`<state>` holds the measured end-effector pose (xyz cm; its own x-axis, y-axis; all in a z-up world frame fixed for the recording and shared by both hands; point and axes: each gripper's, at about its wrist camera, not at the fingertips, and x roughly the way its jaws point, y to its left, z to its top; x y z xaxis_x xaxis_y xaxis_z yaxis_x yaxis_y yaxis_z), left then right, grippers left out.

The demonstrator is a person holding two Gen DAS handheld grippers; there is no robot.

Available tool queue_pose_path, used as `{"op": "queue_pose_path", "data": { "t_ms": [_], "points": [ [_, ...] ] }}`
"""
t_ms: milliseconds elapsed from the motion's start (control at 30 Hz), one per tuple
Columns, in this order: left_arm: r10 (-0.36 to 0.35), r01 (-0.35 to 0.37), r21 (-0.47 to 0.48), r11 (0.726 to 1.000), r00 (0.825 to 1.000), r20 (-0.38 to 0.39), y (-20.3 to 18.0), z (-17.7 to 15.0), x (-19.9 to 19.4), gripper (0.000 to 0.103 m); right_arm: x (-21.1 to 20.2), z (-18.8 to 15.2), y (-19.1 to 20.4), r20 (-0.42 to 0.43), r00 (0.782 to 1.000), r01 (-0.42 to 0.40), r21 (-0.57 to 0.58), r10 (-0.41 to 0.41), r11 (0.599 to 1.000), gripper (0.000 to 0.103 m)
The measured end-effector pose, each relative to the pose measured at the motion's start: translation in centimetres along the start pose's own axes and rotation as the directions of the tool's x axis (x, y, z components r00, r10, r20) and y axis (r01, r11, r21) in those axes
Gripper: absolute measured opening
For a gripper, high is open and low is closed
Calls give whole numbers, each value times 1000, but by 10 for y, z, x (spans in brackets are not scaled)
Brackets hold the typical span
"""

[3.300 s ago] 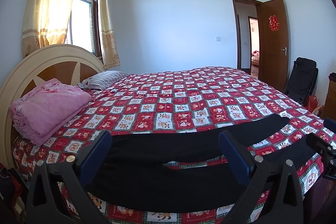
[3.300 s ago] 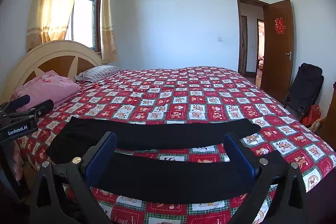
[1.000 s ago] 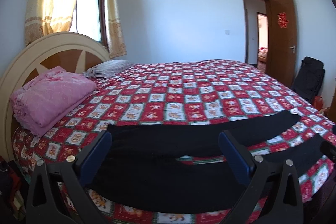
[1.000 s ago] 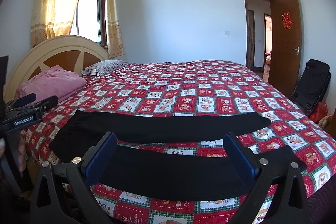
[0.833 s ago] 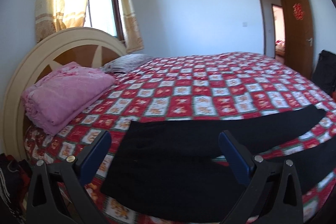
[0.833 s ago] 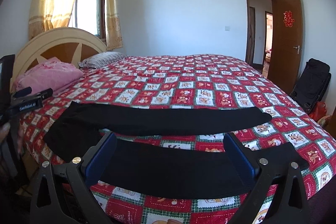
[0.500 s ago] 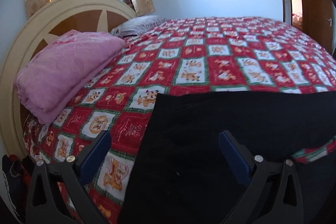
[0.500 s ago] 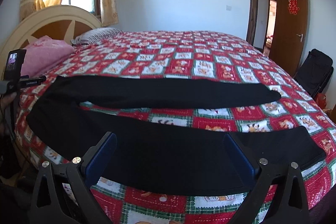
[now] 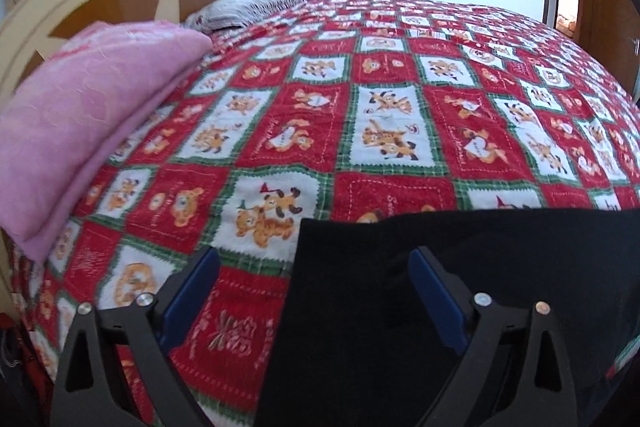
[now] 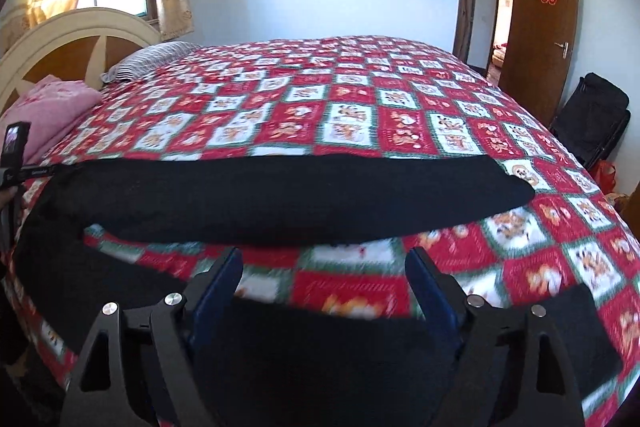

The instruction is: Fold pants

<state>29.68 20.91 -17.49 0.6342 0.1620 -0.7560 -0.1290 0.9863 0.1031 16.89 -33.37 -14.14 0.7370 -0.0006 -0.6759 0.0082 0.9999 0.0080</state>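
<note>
Presently, black pants (image 10: 280, 199) lie lengthwise across lower frame on the bedspread (image 9: 400, 131): left gripper (image 9: 314, 291) straddles the waistband corner, right gripper (image 10: 324, 283) above the near leg's edge, both jaws apart yet closing, nothing pinched.

Black pants (image 10: 280, 195) are lying on a red, white and green checked quilt (image 9: 400, 131). A pink blanket (image 9: 88, 107) is showing beside a striped pillow (image 10: 152, 61).
</note>
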Motion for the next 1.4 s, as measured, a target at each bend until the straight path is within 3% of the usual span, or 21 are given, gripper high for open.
{"op": "queue_pose_path", "data": {
  "t_ms": [100, 367, 467, 700, 867, 933, 1033, 1233, 1300, 1333, 1400],
  "points": [
    [-61, 60, -22, 998, 998, -26, 4, 5, 12, 81, 19, 14, -17, -27, 1000, 11, 23, -11, 1000, 77],
    [-147, 145, -31, 989, 986, -74, 6, 10, 37, 60, 55, 37, -64, -86, 996, 9, 128, 2, 992, 71],
    [-181, 178, -47, 983, 981, -69, 9, 8, 43, 60, 59, 44, -87, -98, 995, 31, 170, -14, 985, 65],
    [-243, 241, -35, 970, 968, -68, 16, 9, 43, 59, 70, 60, -148, -127, 990, 93, 277, -60, 956, 64],
    [-278, 278, -53, 959, 961, 3, 25, 8, 34, 59, 82, 64, -171, -155, 984, 132, 276, -92, 952, 64],
    [-316, 316, -69, 946, 949, 20, 29, 8, 33, 59, 86, 66, -180, -166, 982, 131, 289, -85, 948, 64],
    [-348, 345, -104, 933, 937, -10, 34, 7, 42, 59, 90, 70, -185, -175, 978, 159, 269, -114, 950, 64],
    [-311, 308, -61, 949, 950, -35, 22, 9, 44, 58, 105, 79, -203, -207, 966, 207, 250, -156, 946, 64],
    [-332, 328, -87, 941, 943, -27, 26, 10, 44, 58, 109, 84, -211, -208, 962, 226, 249, -176, 942, 64],
    [-344, 340, -105, 934, 939, -21, 30, 9, 45, 58, 110, 87, -216, -204, 962, 228, 249, -180, 941, 64],
    [-351, 346, -148, 926, 936, -7, 37, 8, 45, 44, 115, 95, -228, -193, 965, 224, 255, -178, 941, 65]
  ]
}}
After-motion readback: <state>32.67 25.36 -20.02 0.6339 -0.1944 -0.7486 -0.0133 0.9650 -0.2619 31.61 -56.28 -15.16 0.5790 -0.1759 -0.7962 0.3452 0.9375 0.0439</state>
